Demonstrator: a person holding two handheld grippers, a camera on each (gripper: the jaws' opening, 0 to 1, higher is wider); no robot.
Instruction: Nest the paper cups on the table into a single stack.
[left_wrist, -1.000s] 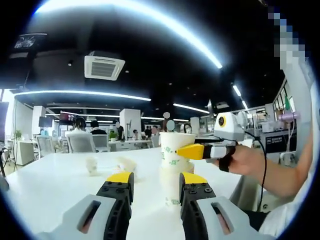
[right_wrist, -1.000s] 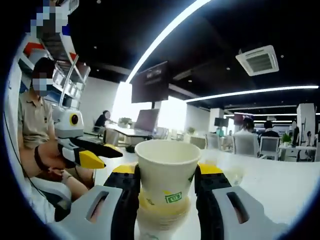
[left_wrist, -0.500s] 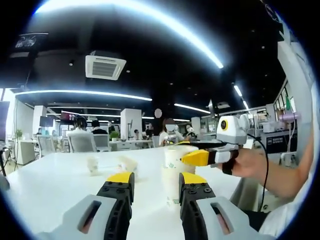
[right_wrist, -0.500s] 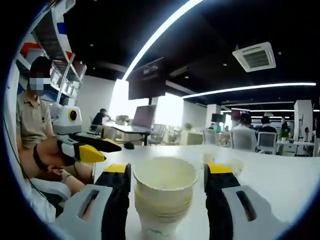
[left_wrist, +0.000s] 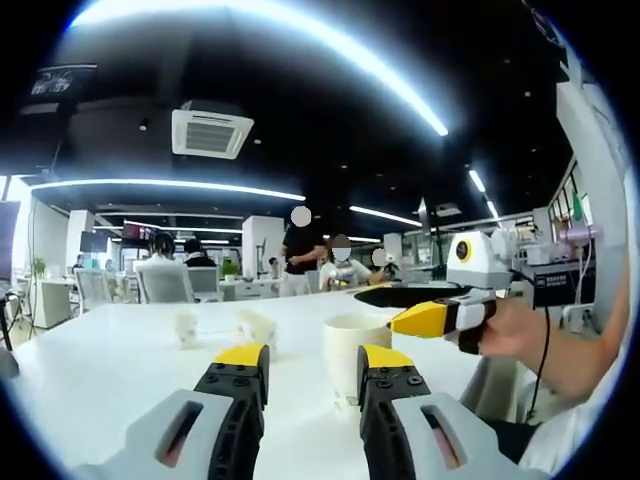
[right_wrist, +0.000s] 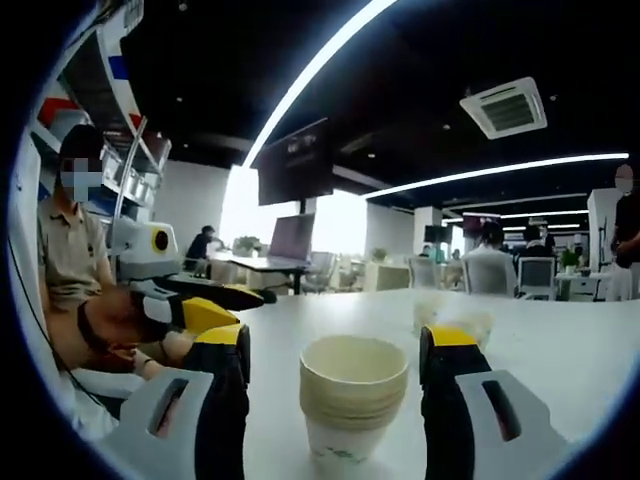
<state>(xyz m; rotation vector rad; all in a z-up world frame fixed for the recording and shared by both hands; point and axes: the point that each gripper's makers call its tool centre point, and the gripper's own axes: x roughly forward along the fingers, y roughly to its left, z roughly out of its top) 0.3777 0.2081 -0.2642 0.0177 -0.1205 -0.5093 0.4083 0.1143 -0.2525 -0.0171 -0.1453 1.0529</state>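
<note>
A nested stack of white paper cups (left_wrist: 347, 358) (right_wrist: 352, 395) with green print stands upright on the white table (left_wrist: 100, 370) (right_wrist: 560, 350). My right gripper (right_wrist: 338, 345) is open, its jaws spread wide on either side of the stack and clear of it. In the left gripper view the right gripper (left_wrist: 395, 306) hovers just right of the stack's rim. My left gripper (left_wrist: 312, 360) is open and holds nothing, with the stack just beyond its right jaw. Two loose cups (left_wrist: 185, 327) (left_wrist: 255, 325) sit farther back on the table.
In the right gripper view the left gripper (right_wrist: 235, 303) comes in from the left, held by a seated person (right_wrist: 65, 260). Beyond the table are office desks, chairs and several people. The table's near edge lies below both grippers.
The cup my right gripper held over the stack has gone down into it. The right jaws have spread apart, let go and drawn back a little. My left gripper stayed put.
</note>
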